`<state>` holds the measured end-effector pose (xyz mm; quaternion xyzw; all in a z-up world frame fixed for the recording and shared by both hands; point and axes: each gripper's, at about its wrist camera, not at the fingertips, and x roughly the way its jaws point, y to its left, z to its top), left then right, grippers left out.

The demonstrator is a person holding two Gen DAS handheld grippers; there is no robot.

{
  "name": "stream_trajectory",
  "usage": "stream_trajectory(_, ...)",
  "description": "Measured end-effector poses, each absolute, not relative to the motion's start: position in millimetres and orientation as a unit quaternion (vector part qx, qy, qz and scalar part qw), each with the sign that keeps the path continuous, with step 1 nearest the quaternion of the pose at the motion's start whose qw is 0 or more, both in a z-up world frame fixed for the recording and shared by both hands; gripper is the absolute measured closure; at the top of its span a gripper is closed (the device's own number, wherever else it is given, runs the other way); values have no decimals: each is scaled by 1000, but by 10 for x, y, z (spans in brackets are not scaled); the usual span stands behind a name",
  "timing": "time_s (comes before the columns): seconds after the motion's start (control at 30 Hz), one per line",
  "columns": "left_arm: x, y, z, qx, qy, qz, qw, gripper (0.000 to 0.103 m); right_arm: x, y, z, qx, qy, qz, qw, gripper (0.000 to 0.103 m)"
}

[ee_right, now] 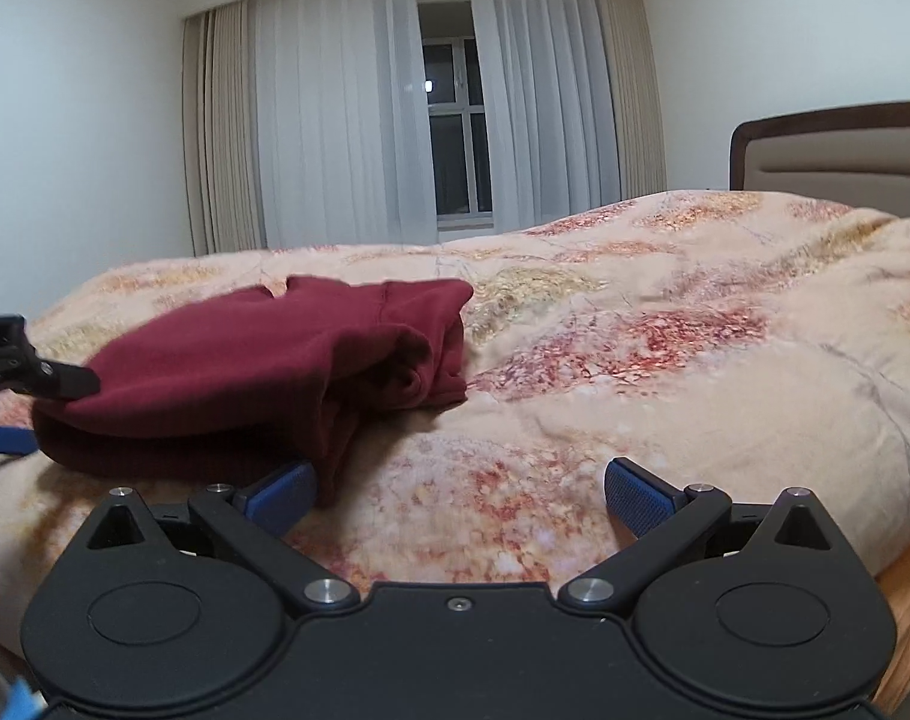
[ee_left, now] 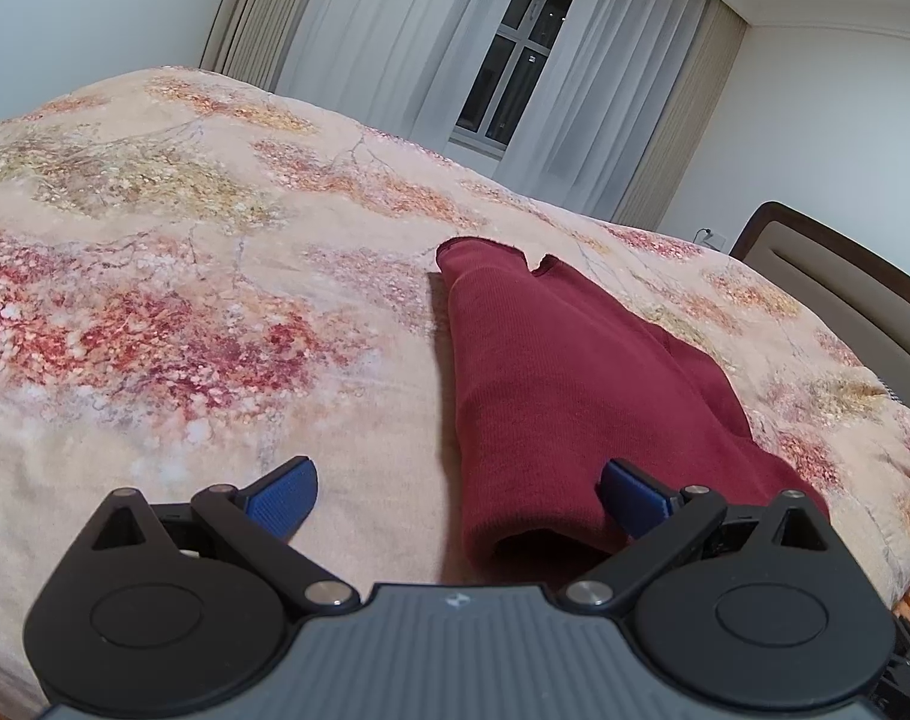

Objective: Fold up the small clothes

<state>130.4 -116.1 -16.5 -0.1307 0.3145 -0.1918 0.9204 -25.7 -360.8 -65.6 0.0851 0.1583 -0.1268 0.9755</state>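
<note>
The left gripper point(ee_left: 459, 495) is seen with its blue pads spread wide apart, nothing clamped between them; its right pad point(ee_left: 631, 495) lies over the near edge of the dark red garment point(ee_left: 550, 372), though actual contact cannot be judged from this angle. The right gripper point(ee_right: 459, 495) is likewise held with its pads wide apart and gripping nothing, its left pad point(ee_right: 281, 495) set just beside the hanging near corner of the same garment. In the right wrist view the other gripper is glimpsed at the left edge, against the garment's side. The garment is laid folded in loose layers on the floral bedspread point(ee_right: 664, 360), near the bed's front edge. Beyond the bed, a padded headboard point(ee_right: 838, 150), pale curtains point(ee_right: 335, 120) and a dark window point(ee_right: 455, 126) are shown
</note>
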Motion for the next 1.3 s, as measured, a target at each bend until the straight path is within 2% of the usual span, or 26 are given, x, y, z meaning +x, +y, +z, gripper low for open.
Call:
stream_trajectory(0.13, 1361, -1246, -61, -121, 311, -205, 920, 0, -275, -3653, -536, 123, 124, -103, 979, 0)
stream_trajectory(0.27, 1483, -1404, 45, -94, 306, -204, 925, 0, -73, -3687, -450, 149, 123, -93, 977, 0)
stream_trajectory(0.77, 1884, -1647, -9, -28, 346, -231, 909, 0, 1042, -4206, -647, 235, 219, -47, 946, 0)
stream_trajectory(0.9, 1989, -1675, -38, -24, 361, -240, 901, 0, 1049, -4208, -753, 232, 209, -32, 949, 1)
stream_trajectory(1.3, 2277, -1667, -42, -7, 406, -288, 867, 0, 985, -4232, -853, 255, 184, 8, 949, 27)
